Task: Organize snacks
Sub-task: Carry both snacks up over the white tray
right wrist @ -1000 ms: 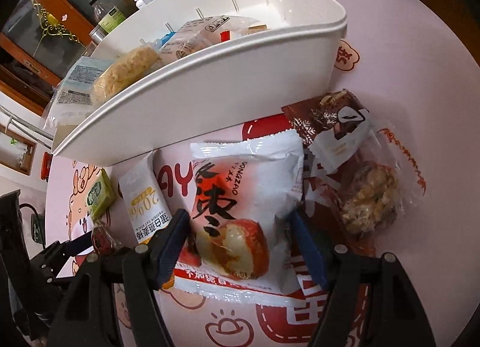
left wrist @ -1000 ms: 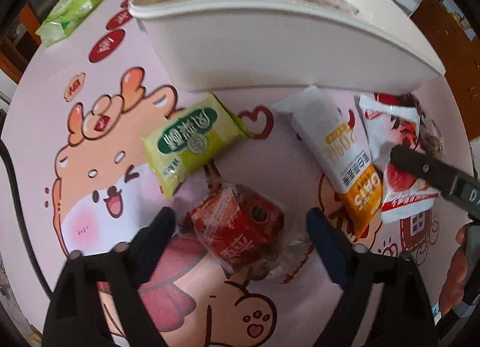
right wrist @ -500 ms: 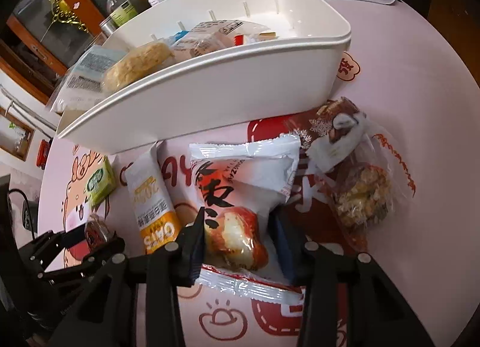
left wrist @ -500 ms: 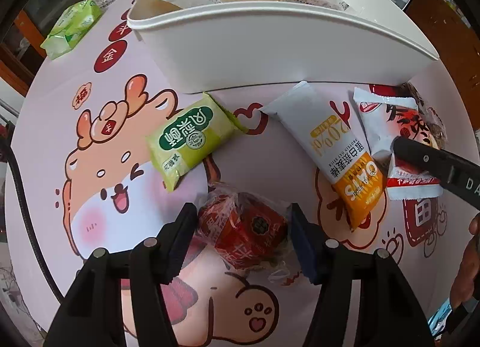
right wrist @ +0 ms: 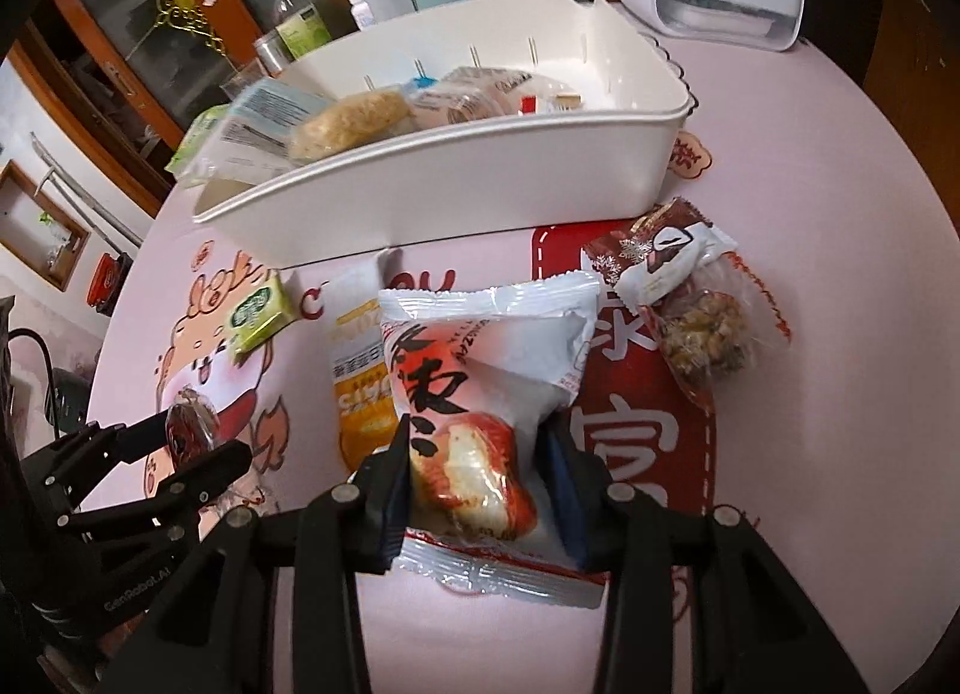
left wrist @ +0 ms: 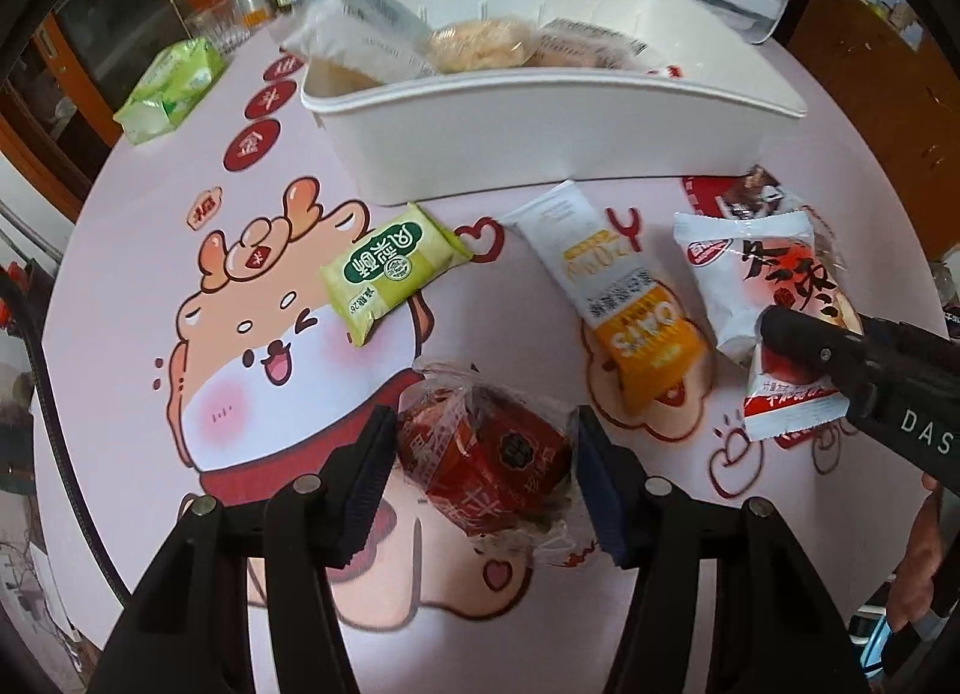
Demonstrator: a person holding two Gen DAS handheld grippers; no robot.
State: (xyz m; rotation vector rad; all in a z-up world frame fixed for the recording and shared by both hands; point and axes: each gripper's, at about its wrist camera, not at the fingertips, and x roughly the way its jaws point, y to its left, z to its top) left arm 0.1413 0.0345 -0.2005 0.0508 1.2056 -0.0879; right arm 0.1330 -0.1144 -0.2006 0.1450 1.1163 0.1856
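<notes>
On the pink cartoon-printed tablecloth (left wrist: 150, 250), in front of the white storage bin (left wrist: 540, 135), two pickups at once. Left gripper (left wrist: 483, 469): pads pressed on a red snack in crinkly clear wrap (left wrist: 486, 457); its jaws have just been closing onto it. Right gripper (right wrist: 477, 487): clamped across the lower end of a white-and-red jujube-print packet (right wrist: 486, 382), jaws likewise just closed; the packet's top flares free above the pads. Bin already holds several wrapped pastries at its left end. Loose on the cloth: green packet (left wrist: 390, 271), white-and-orange oat bar (left wrist: 618, 304), brown chocolate-print packet (right wrist: 654, 256), clear bag of nut clusters (right wrist: 708, 334).

Risks, judged: the red snack's loose film could slide between the pads; the jujube packet, gripped low, could swing and catch the bin's near wall; the two grippers, close together, could collide heading for the bin.
</notes>
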